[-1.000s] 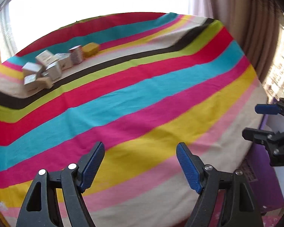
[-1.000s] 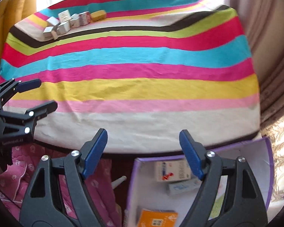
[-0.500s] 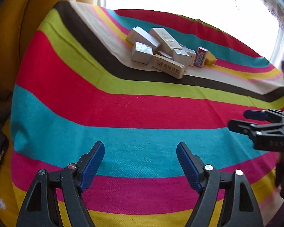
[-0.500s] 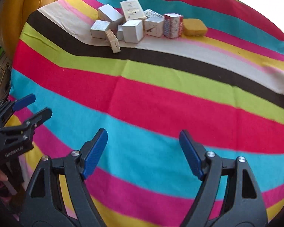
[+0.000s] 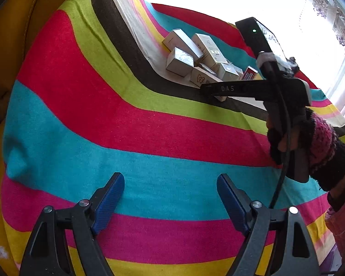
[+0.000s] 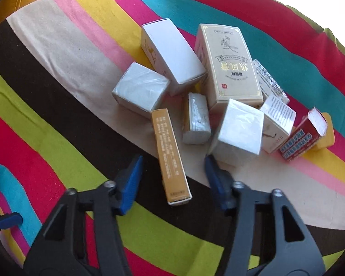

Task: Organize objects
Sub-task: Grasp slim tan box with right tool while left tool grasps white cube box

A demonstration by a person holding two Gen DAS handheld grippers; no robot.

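The right gripper (image 6: 172,179), jaws spread wide and empty, straddles the near end of the slim tan carton (image 6: 170,158), light stiff cardboard best pinched across its narrow sides, while the left gripper (image 5: 170,202) hangs open near the cloth's (image 5: 80,92) front edge, far from the boxes (image 5: 195,59).

- You have nine small boxes in one heap on the striped cloth (image 6: 57,105), toward its far edge.
- Two are grey-silver cubes: one on the left (image 6: 140,89), one nearer you (image 6: 238,130).
- One is a small silver pack (image 6: 196,122) in the middle.
- Two are gold-and-cream: the large flat box (image 6: 228,64) and the long narrow box (image 6: 171,156).
- Three are mostly white: the long one (image 6: 172,55), one with printed text (image 6: 277,122), and one patterned, half hidden (image 6: 270,81).
- One is the red box (image 6: 303,135).
- There is one yellow block (image 6: 329,135) behind it.
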